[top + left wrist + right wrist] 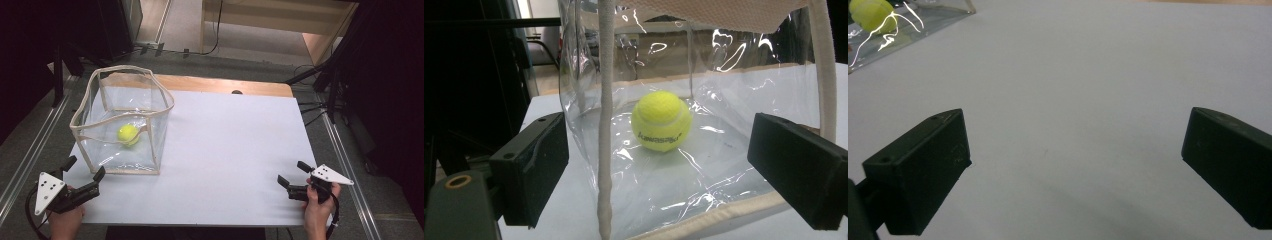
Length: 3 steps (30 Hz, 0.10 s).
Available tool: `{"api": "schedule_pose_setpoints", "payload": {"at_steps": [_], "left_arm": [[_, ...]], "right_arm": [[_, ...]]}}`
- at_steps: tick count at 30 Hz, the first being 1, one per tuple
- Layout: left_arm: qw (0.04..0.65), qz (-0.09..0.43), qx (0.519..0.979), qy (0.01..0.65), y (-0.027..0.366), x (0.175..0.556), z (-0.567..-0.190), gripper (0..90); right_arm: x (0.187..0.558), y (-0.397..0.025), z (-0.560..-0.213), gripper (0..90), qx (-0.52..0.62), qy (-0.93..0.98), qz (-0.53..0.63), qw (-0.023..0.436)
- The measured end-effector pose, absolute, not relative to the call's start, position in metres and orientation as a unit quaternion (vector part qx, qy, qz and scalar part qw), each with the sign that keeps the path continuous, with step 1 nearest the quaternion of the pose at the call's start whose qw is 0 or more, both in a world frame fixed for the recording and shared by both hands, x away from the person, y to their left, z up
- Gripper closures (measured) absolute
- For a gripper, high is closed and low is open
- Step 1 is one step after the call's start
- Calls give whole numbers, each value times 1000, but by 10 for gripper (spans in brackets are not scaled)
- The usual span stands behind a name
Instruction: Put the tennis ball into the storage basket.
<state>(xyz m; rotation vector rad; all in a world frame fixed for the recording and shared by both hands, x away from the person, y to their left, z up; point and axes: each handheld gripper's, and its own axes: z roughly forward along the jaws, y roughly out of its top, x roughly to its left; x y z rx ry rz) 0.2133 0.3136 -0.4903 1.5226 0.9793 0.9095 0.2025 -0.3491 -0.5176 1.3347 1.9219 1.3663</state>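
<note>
White table (225, 150), both tongs spread.

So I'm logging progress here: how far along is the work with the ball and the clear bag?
Already in place: the tennis ball lies inside the clear bag, which stands open on the table. In hand: nothing; the left gripper sits open just before the bag's near corner, and the right gripper is open, far off. Any handling of bag or ball remains ahead.

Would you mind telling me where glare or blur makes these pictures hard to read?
High view: dark surroundings, white streaks on the clear plastic box with beige trim. Left gripper view: glare on its walls, yet the yellow-green tennis ball reads sharply; near black jaws soft. Right gripper view: jaws blurred, ball crossed by bright reflections.
</note>
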Motion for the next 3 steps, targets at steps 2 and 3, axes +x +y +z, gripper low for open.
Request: {"api": "schedule_pose_setpoints", "payload": {"at_steps": [2,3], "left_arm": [[529,380,637,411,314,214,-490,98],[529,381,637,411,314,214,-490,98]], "right_arm": [[202,-349,-517,0,480,693,493,215],[203,-349,-517,0,478,694,493,216]]}}
